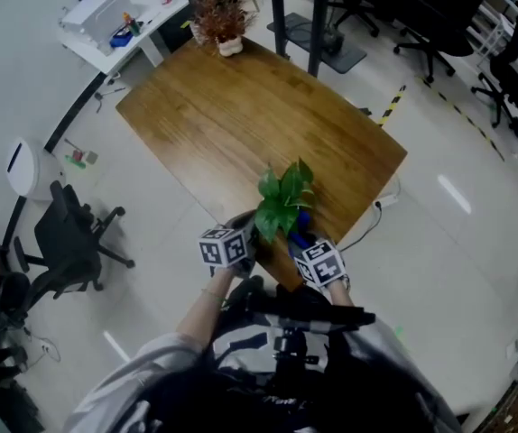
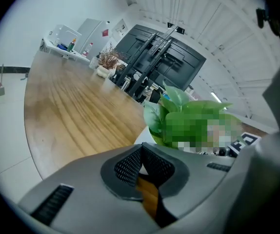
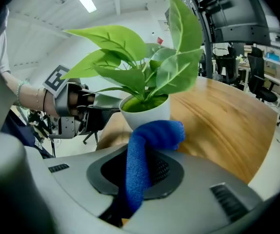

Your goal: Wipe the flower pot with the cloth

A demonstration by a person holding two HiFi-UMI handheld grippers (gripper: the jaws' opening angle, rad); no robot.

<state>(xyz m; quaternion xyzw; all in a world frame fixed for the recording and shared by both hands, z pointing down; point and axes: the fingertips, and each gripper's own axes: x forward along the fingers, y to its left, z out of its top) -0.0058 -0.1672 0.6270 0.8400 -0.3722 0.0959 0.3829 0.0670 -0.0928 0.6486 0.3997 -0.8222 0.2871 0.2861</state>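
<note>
A leafy green plant in a white flower pot stands at the near corner of the wooden table. My left gripper is at the pot's left side, jaws shut on its white rim; from the right gripper view that gripper reaches in to the rim. My right gripper is shut on a rolled blue cloth, whose free end lies against the pot's near wall. In the head view, leaves hide most of the pot, and the cloth shows just beyond the right gripper.
A small pot of dried reddish flowers stands at the table's far corner. A white side desk with boxes and bottles is beyond it. A black office chair stands on the floor to the left. The table edge runs close under both grippers.
</note>
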